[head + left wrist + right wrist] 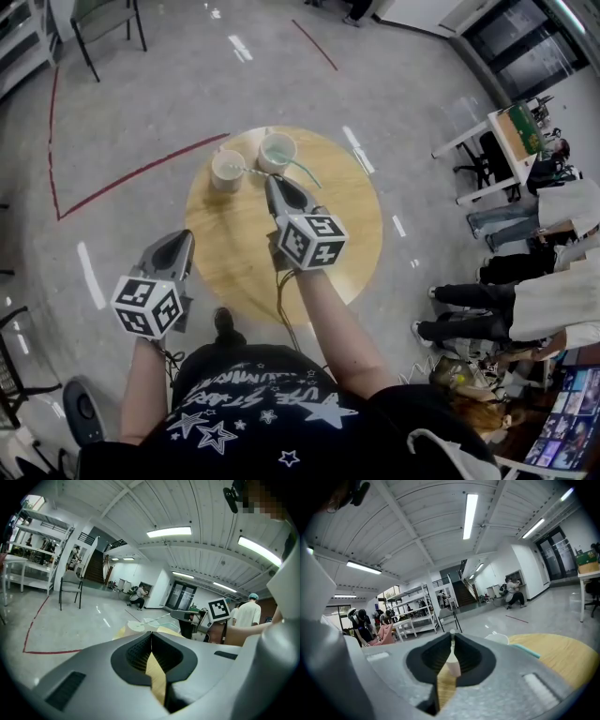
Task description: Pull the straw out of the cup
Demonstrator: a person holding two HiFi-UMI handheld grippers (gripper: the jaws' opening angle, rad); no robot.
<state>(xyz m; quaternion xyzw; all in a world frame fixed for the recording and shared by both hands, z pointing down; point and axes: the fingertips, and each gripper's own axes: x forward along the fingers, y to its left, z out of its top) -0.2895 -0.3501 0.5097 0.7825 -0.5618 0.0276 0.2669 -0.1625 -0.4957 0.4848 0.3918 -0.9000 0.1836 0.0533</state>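
In the head view, the right gripper (pixel 276 183) reaches a cup (pixel 227 170) on the round counter (pixel 347 234), and the straw (pixel 258 172) slants from cup to tip. The left gripper (pixel 178 242) waits nearer the person.

In the left gripper view, the jaws are clenched on nothing.

In the right gripper view, the jaws pinch the straw (pixel 450 634). The pull seems under way; next, draw it clear of the rim without tipping the cup.

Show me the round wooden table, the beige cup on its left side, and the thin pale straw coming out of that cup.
Round wooden table (pixel 234 272): head view, bare top.
Beige cup (pixel 227 169): head view, its open mouth.
Thin pale straw (pixel 258 172): head view, stretch right of the cup.
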